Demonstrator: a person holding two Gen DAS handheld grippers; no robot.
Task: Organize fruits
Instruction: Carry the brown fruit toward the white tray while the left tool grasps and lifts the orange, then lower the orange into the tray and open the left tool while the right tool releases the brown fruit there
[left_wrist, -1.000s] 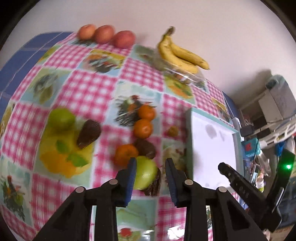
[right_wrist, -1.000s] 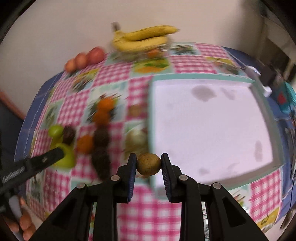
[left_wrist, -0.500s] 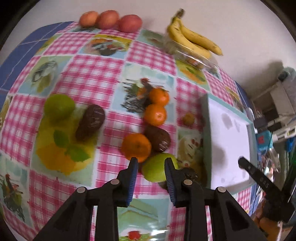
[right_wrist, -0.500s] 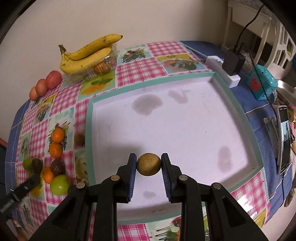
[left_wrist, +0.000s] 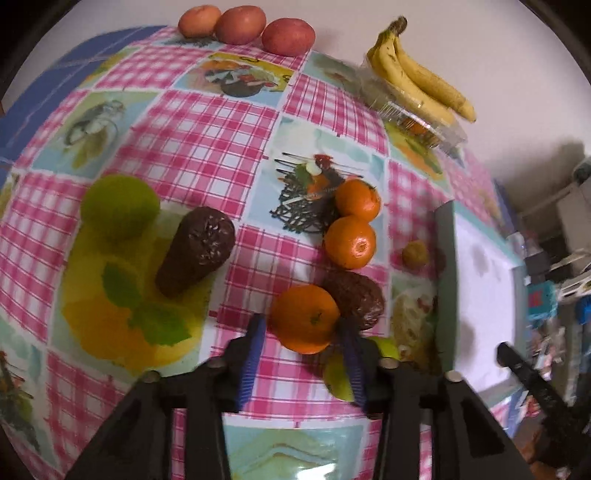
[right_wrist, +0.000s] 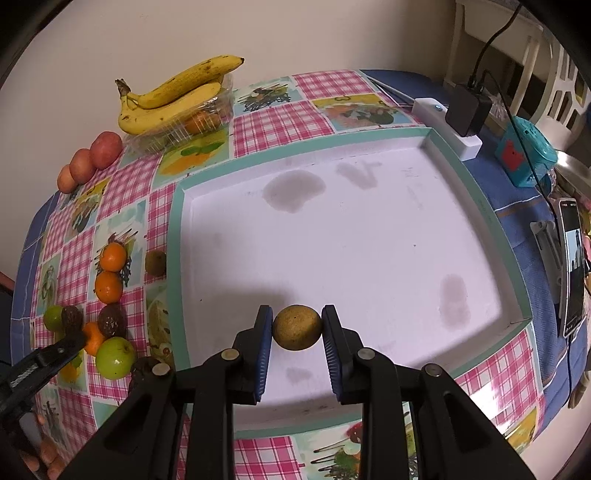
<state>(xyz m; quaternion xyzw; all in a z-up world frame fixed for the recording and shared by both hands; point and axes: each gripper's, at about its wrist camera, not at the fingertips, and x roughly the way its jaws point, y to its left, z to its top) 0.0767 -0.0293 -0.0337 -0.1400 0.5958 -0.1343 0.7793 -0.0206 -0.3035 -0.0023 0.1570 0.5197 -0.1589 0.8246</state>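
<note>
My right gripper (right_wrist: 297, 328) clamps a round, matt, brownish-yellow fruit (right_wrist: 296, 327) over the near part of the smooth white tray (right_wrist: 177, 258) with its teal rim. My left gripper (left_wrist: 303, 332) has just been widening its jaws; they straddle a glossy, dimpled orange (left_wrist: 304, 318) on the checked oilcloth (left_wrist: 192, 129), the blue pads apparently clear of its skin. A rough dark avocado (left_wrist: 356, 297) touches that orange's right side.
</note>
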